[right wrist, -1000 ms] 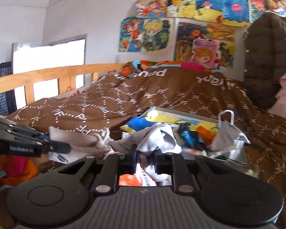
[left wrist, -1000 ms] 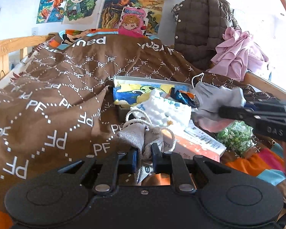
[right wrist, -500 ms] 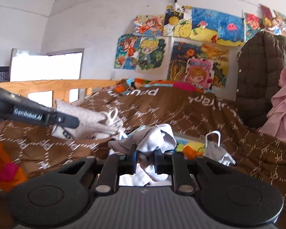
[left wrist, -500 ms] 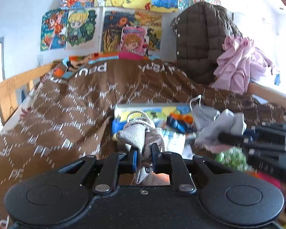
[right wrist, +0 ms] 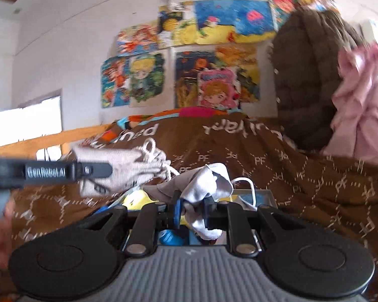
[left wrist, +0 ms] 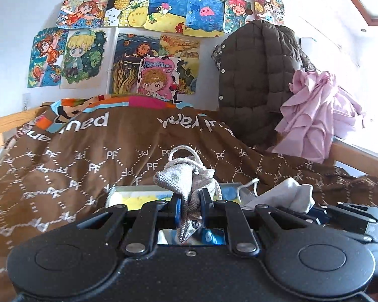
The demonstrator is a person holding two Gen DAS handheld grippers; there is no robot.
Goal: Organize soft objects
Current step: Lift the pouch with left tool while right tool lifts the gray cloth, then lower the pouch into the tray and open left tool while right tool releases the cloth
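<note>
Left gripper (left wrist: 190, 202) tight on grey drawstring pouch (left wrist: 186, 186) above brown blanket (left wrist: 88, 166)

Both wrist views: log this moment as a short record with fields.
setting: bed under a brown quilt, drawings on the wall
left gripper: shut on a grey pouch with a white cord
right gripper: shut on a pale grey cloth
below the grippers: colourful box, partly hidden
right of the bed: brown jacket, pink garment
sharpness: right view blurred
</note>
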